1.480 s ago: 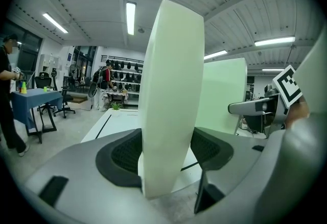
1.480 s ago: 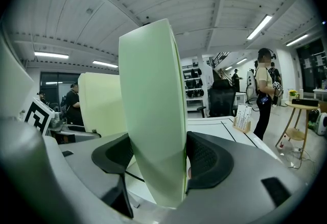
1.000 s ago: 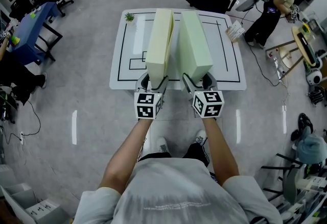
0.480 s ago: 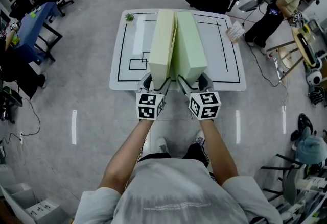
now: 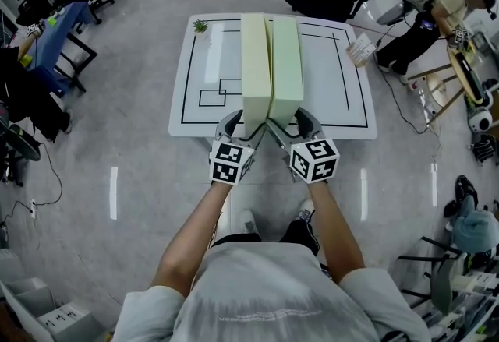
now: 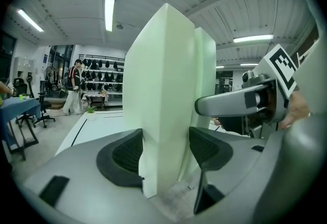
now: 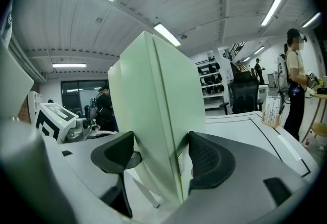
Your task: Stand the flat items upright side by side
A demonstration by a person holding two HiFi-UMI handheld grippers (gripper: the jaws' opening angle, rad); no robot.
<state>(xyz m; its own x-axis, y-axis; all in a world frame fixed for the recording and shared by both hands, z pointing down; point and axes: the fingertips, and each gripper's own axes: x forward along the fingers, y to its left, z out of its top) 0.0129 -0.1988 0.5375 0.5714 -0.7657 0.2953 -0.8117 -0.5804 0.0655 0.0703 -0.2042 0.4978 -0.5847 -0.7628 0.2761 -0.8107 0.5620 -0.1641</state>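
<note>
Comparing this moment with the one a second ago, a clear change is seen. The left slab [image 5: 255, 60] and the right slab [image 5: 286, 56] were then leaning apart with a strip of table [image 5: 335, 75] between them, and they are now brought together. Both are stood on their long edges near the middle of the table, reaching from close to its near rim almost to its far one. Their inner faces are touching, or so nearly that no gap can be made out from above. The lean is gone as well, and each slab is seen almost edge-on from the head view. The task is therefore judged all but done: the slabs are upright and side by side, and only the letting go is left.

The left claw [image 5: 240, 128] is spread wide and pinched on the near end of the left slab. In the left gripper view both pads [image 6: 127, 154] are pressed on its faces. The right claw [image 5: 290, 125] is likewise held wide and clamped on the near end of the right slab, a pad laid against each face. Neither slab is yet released, so it cannot be told whether they will stand unaided.
</note>
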